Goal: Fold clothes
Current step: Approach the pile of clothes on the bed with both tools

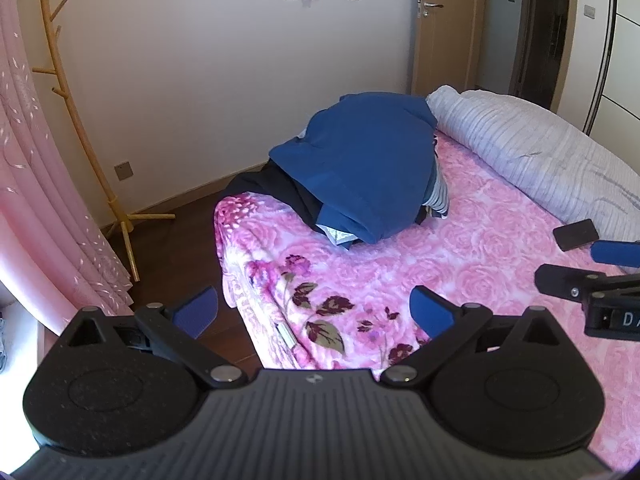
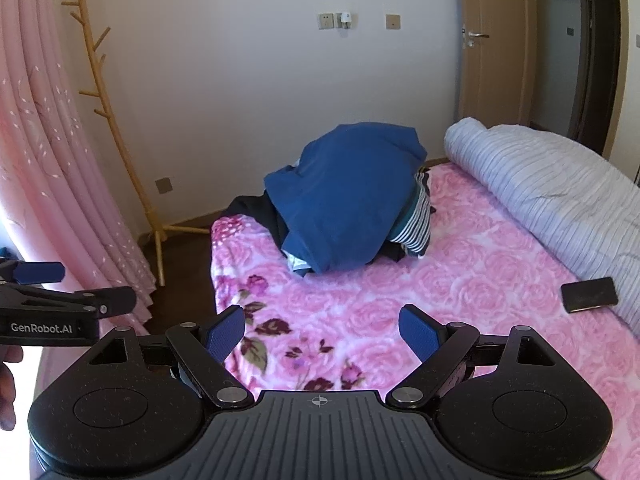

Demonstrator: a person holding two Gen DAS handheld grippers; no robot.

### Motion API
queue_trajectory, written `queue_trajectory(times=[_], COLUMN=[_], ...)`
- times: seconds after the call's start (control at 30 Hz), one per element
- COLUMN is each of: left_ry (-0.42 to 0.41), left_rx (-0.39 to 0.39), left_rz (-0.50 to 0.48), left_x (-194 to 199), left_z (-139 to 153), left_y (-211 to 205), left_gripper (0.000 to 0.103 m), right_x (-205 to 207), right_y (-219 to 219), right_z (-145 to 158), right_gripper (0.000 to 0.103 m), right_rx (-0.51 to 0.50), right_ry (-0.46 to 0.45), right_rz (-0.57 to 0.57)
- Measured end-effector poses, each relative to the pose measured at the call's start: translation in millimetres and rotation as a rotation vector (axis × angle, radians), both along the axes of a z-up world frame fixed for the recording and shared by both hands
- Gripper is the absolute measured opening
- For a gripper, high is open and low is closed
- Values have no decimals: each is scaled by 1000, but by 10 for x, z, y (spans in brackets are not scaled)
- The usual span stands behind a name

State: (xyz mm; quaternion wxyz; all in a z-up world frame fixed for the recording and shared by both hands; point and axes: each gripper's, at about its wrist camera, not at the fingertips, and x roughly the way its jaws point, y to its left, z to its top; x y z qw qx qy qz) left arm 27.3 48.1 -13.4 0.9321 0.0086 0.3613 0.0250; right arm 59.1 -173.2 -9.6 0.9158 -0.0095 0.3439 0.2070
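A pile of clothes lies at the far corner of the bed, topped by a big blue garment [image 1: 360,168] [image 2: 344,200]. Dark clothing [image 1: 276,192] and a striped piece [image 2: 414,224] stick out from under it. My left gripper [image 1: 316,312] is open and empty, above the bed's near corner, well short of the pile. My right gripper [image 2: 322,334] is open and empty too, also above the bed and short of the pile. Each gripper shows at the edge of the other's view: the right one in the left wrist view [image 1: 592,272], the left one in the right wrist view [image 2: 60,288].
The bed has a pink rose blanket [image 1: 460,248] [image 2: 480,280]. A rolled grey striped quilt [image 1: 532,148] [image 2: 560,200] lies along its right side, with a dark phone [image 1: 576,234] [image 2: 590,294] beside it. A wooden coat stand [image 1: 76,128] and pink curtains [image 2: 48,152] are on the left.
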Motion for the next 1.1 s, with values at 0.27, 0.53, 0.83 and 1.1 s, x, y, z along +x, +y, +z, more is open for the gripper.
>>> queue_trajectory(times=[0.27, 0.53, 0.83, 1.1], left_ry=[-10, -1, 18, 31], left_rx=[-22, -30, -33, -32], left_rz=[-21, 2, 14, 13], left_x=[27, 71, 121, 361], left_z=[-23, -61, -125, -164], left_y=[36, 180, 400, 730], left_gripper=[101, 101, 101, 101], right_x=[47, 96, 189, 425], right_y=[14, 120, 377, 718], right_z=[-2, -14, -76, -167], right_gripper=[87, 87, 87, 87], right_rx=[17, 2, -19, -33], right_ry=[-3, 9, 33, 55], right_rz=[0, 32, 58, 63])
